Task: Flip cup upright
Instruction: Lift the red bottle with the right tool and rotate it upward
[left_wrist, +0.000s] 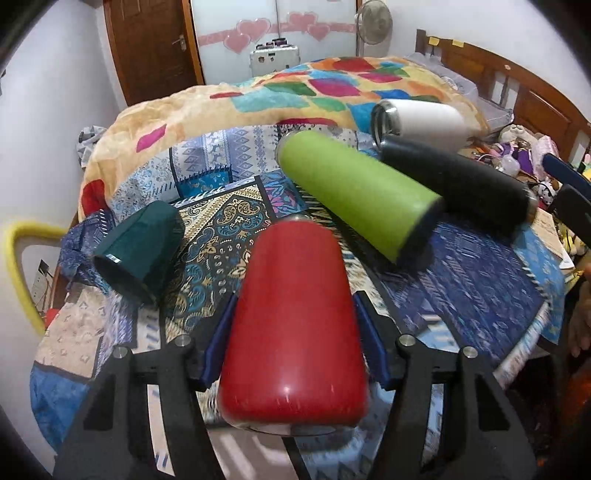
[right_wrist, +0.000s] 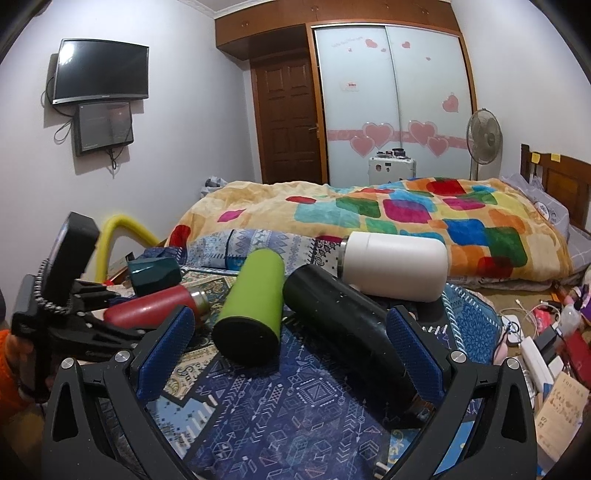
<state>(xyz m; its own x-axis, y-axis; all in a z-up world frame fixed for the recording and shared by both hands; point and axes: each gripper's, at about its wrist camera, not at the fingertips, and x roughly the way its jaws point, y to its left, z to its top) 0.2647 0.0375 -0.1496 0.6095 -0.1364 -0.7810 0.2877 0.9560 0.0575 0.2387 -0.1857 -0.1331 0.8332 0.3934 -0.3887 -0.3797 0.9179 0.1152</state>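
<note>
Several cups lie on their sides on a patterned cloth (left_wrist: 480, 295). My left gripper (left_wrist: 293, 325) is shut on the red cup (left_wrist: 291, 328), its blue pads on both sides of the body, base toward the camera; the red cup also shows in the right wrist view (right_wrist: 151, 304). The green cup (left_wrist: 354, 195) (right_wrist: 255, 306), black cup (left_wrist: 454, 184) (right_wrist: 347, 325), white cup (left_wrist: 417, 120) (right_wrist: 395, 264) and dark teal cup (left_wrist: 140, 247) (right_wrist: 153, 277) lie nearby. My right gripper (right_wrist: 291, 350) is open, its right pad beside the black cup.
A bed with a colourful blanket (right_wrist: 406, 218) lies behind the cloth. A yellow tube (left_wrist: 14, 258) stands at the left. Clutter of cables and boxes (right_wrist: 535, 343) lies on the right. A wardrobe, door and fan stand at the back.
</note>
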